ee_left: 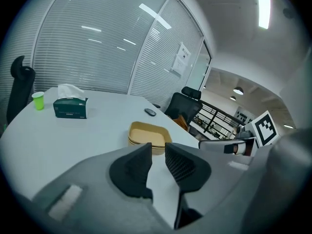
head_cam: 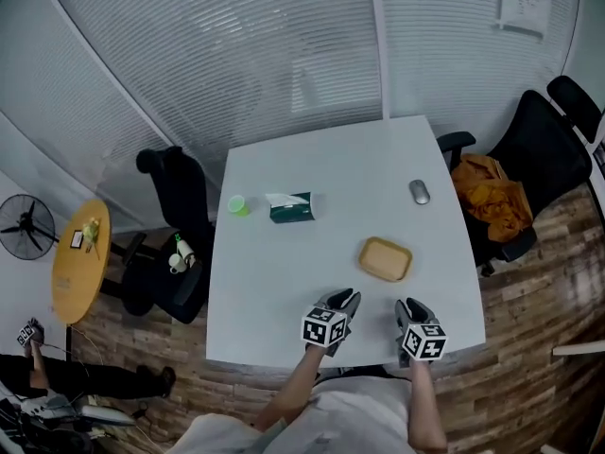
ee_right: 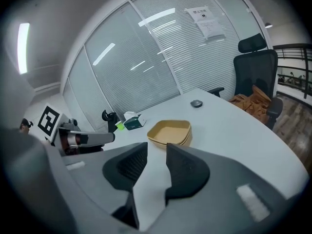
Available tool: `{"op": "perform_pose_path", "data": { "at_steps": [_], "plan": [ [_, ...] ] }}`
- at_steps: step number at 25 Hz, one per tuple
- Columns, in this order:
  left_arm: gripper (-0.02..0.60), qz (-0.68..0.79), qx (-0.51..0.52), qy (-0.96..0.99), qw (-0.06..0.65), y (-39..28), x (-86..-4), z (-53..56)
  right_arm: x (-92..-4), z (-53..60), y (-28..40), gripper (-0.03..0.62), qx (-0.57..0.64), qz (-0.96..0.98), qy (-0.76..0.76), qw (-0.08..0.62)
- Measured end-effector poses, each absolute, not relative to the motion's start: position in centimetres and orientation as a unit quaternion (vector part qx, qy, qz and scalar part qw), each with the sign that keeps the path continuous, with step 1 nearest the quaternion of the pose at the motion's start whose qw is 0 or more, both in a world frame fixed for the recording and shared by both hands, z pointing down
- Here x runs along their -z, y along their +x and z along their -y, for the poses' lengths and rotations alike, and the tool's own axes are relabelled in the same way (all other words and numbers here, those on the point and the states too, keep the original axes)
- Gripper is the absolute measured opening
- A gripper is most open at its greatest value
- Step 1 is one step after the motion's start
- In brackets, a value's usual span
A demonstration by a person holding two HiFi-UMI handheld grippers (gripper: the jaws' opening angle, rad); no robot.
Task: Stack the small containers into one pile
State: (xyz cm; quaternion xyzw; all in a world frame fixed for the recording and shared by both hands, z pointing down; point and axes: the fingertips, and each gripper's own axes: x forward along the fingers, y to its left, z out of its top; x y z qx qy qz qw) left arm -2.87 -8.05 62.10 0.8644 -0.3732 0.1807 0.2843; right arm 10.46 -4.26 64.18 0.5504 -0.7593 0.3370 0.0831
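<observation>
A pile of shallow tan containers (head_cam: 385, 258) sits nested on the white table (head_cam: 274, 291), right of centre. It also shows ahead of each gripper, as tan containers (ee_left: 148, 136) in the left gripper view and tan containers (ee_right: 169, 132) in the right one. My left gripper (head_cam: 346, 302) hovers near the table's front edge, below and left of the pile. My right gripper (head_cam: 409, 308) is beside it, just below the pile. The left gripper (ee_left: 158, 156) and right gripper (ee_right: 157, 156) each show a narrow gap between the jaws with nothing in it.
A green tissue box (head_cam: 291, 207) and a small green cup (head_cam: 237, 205) stand at the table's far left. A grey mouse (head_cam: 419, 192) lies at the far right. Black office chairs flank the table; the right one holds an orange cloth (head_cam: 492, 198).
</observation>
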Motion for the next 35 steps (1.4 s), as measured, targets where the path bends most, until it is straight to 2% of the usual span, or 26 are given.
{"op": "perform_pose_path", "data": {
  "at_steps": [2, 8, 14, 20, 26, 35],
  "plan": [
    [0.047, 0.381, -0.182, 0.862, 0.281, -3.3, -61.9, 8.0, -64.1, 4.4, 10.3, 0.098, -0.335, 0.761, 0.549, 0.081],
    [0.003, 0.395, -0.180, 0.855, 0.285, -3.5, -62.1, 7.1, -64.2, 3.2, 11.5, 0.003, -0.337, 0.757, 0.555, 0.077],
    [0.002, 0.418, -0.180, 0.845, 0.281, -4.8, -62.4, 6.9, -64.3, 3.6, 12.6, 0.002, -0.338, 0.768, 0.539, 0.075],
    [0.002, 0.431, -0.178, 0.845, 0.261, -4.5, -62.0, 7.0, -64.2, 4.2, 12.6, 0.002, -0.318, 0.793, 0.508, 0.108],
    [0.002, 0.441, -0.170, 0.840, 0.268, -4.4, -62.5, 6.7, -64.6, 3.8, 11.9, 0.000, -0.303, 0.810, 0.482, 0.145],
    [0.003, 0.437, -0.171, 0.839, 0.275, -4.2, -63.0, 6.6, -64.8, 4.3, 12.0, 0.000, -0.299, 0.813, 0.476, 0.153]
  ]
}}
